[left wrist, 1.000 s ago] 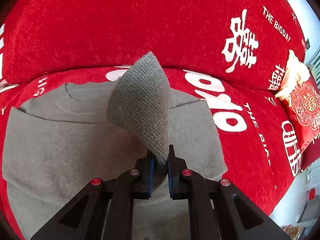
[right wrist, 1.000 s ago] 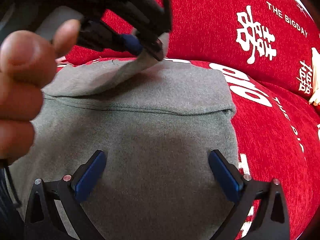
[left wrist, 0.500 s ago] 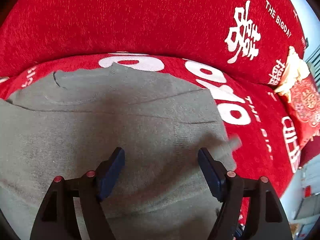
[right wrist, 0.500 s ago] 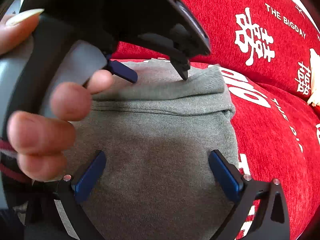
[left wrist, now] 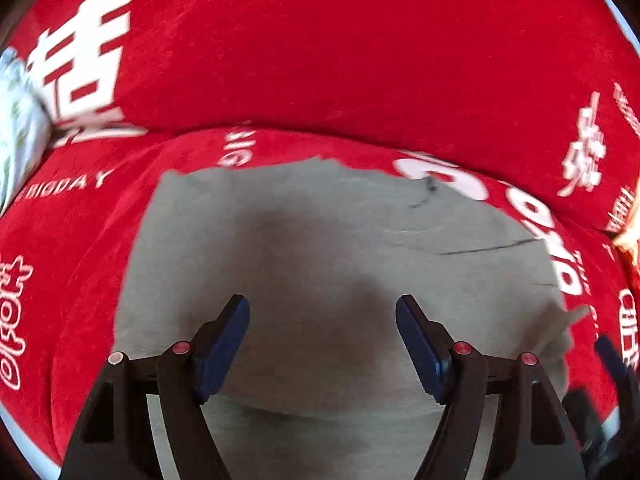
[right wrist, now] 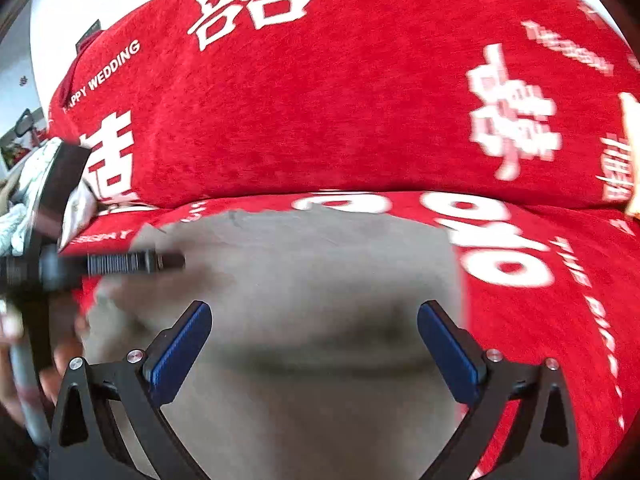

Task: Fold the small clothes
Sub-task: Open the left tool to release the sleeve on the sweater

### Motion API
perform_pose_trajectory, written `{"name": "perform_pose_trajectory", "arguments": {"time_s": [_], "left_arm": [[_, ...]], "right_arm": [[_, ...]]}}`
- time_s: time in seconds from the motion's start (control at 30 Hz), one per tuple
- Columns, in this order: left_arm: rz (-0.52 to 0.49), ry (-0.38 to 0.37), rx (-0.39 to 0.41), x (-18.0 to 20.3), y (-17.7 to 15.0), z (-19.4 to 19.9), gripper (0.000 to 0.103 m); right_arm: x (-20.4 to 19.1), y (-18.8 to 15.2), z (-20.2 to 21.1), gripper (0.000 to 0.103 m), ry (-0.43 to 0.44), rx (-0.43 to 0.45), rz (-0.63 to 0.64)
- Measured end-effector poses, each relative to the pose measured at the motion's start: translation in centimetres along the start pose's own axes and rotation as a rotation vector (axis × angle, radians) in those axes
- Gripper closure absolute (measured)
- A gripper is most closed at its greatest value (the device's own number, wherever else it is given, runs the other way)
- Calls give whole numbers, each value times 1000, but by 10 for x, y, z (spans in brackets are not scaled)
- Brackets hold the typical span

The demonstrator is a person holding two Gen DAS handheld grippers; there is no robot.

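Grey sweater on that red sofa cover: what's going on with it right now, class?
A person with a gripper in each hand is folding the grey sweater, which lies flat on the red sofa cover. The left gripper has just opened and holds nothing. The right gripper also hangs open above the knit. Neither touches the cloth.

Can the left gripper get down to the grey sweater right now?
Probably yes. The left gripper is open with nothing between its blue pads, and the grey sweater lies flat on the red cover right under it. Nothing lies between them, though the picture is blurred.
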State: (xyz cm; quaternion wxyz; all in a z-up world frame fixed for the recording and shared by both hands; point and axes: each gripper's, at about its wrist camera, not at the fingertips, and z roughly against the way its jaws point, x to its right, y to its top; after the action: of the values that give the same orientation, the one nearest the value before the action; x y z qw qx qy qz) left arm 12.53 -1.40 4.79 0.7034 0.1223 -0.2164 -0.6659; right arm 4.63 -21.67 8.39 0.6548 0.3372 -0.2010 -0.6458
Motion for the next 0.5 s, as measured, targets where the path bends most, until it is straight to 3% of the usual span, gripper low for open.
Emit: {"name": "perform_pose_trajectory", "arguments": {"time_s": [0.1, 0.2, 0.27, 0.43, 0.5], "left_arm": [[-22, 53, -2, -9, -7, -8, 26], [-28, 73, -14, -29, -20, -15, 26], [-42, 67, 12, -45, -30, -13, 26], [3, 7, 29, -58, -24, -1, 26], [7, -23, 44, -50, -18, 2, 26]], "right_arm": [[-8, 9, -42, 0, 69, -114, -6], [10, -11, -71, 1, 2, -226, -41], [13, -23, -54, 1, -22, -153, 6], [18, -24, -34, 1, -183, -143, 26], [11, -14, -35, 1, -176, -136, 9]]}}
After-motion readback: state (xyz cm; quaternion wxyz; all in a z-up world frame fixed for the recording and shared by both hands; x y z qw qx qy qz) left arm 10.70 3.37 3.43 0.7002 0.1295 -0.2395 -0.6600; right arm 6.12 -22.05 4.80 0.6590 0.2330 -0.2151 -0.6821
